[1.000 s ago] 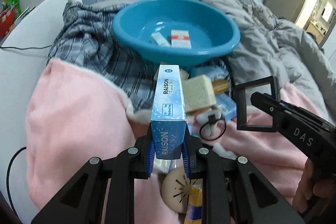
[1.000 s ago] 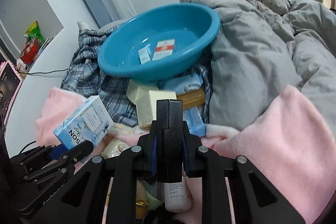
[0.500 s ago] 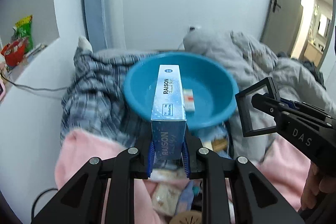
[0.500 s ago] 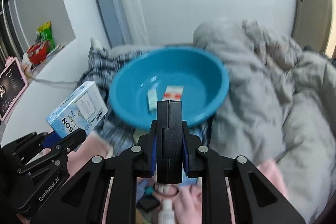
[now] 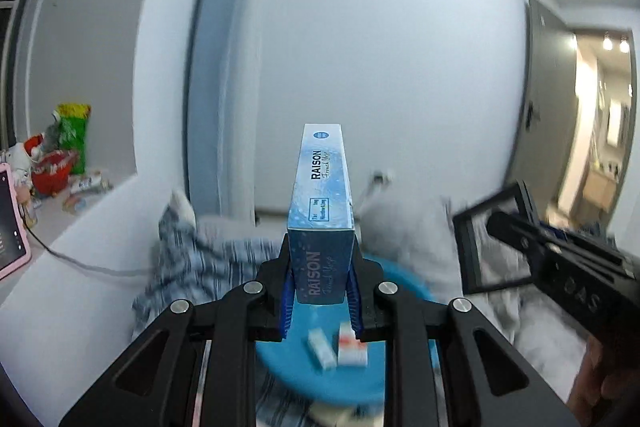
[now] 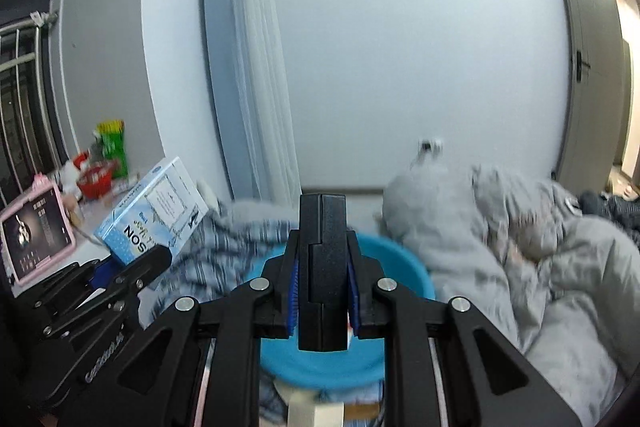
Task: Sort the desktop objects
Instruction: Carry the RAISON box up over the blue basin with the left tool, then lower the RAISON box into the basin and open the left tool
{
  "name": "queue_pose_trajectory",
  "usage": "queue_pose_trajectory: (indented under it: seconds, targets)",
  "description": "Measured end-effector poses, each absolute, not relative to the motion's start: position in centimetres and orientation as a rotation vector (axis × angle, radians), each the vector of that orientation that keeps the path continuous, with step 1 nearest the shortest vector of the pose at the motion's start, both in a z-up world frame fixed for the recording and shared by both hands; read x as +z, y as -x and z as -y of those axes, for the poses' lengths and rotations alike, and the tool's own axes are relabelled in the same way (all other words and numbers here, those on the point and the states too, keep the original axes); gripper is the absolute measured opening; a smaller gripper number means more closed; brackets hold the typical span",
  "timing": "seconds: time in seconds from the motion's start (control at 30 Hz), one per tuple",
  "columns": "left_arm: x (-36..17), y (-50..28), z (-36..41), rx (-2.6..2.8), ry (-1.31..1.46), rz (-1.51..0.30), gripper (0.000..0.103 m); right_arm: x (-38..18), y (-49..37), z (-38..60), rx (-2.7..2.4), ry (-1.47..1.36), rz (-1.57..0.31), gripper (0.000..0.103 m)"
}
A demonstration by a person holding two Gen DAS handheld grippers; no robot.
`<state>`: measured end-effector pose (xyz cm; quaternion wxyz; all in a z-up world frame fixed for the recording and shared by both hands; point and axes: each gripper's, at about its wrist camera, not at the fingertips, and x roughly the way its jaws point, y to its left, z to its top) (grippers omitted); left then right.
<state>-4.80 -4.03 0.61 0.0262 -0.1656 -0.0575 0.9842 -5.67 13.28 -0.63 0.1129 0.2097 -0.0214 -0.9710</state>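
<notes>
The left gripper (image 5: 322, 291) is clamped on a blue carton marked RAISON (image 5: 322, 211), which stands on end between its fingers and rises against the white wall (image 5: 400, 67). The right gripper (image 6: 323, 291) is clamped on a flat black case (image 6: 323, 267), held edge-on between its pads. Below and beyond both sets of fingers sits a blue plastic basin (image 5: 320, 379) holding two small packets: a white one (image 5: 321, 349) and, just beside it, a red-and-white one (image 5: 352, 345). The basin rests on a bed: a plaid blanket (image 5: 200, 259) spreads left of the fingers, and a rumpled grey quilt (image 6: 520, 247) is heaped to the right. A sheer curtain (image 6: 260, 67) hangs down the wall above the fingers in the right wrist view. Far left, a ledge (image 6: 80, 195) carries a red bowl, a green packet and a pink-cased tablet (image 6: 36, 235). Far right, a grey door (image 6: 588, 67) stands beside a lit hallway.
</notes>
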Motion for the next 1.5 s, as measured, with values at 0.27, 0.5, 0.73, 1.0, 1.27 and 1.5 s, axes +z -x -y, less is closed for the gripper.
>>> queue_pose_trajectory:
  seconds: [0.27, 0.5, 0.73, 1.0, 1.27, 1.5]
  targets:
    - [5.9, 5.3, 4.7, 3.068, 0.256, 0.202, 0.023, 4.0, 6.4, -12.8, -2.884, -0.439, 0.005, 0.017]
    - [6.8, 5.4, 4.8, 3.042, 0.144, 0.204, 0.023, 5.9, 7.0, -12.6, -2.900, -0.341, -0.017, 0.017]
    - [2.1, 8.4, 4.2, 3.032, 0.262, 0.176, 0.023, 3.2, 7.5, -12.2, -2.884, -0.323, -0.038, 0.017]
    - [-0.6, 10.6, 3.7, 3.052, 0.297, 0.176, 0.023, -0.8, 8.9, -12.2, -2.862, -0.347, -0.083, 0.017]
    - [-2.4, 11.5, 3.2, 3.118, 0.306, 0.123, 0.023, -3.3, 9.8, -15.8, -2.898, -0.396, 0.020, 0.017]
    - [-3.8, 12.4, 3.1, 3.094, 0.353, 0.113, 0.023, -3.7, 10.7, -16.7, -2.901, -0.398, 0.071, 0.017]
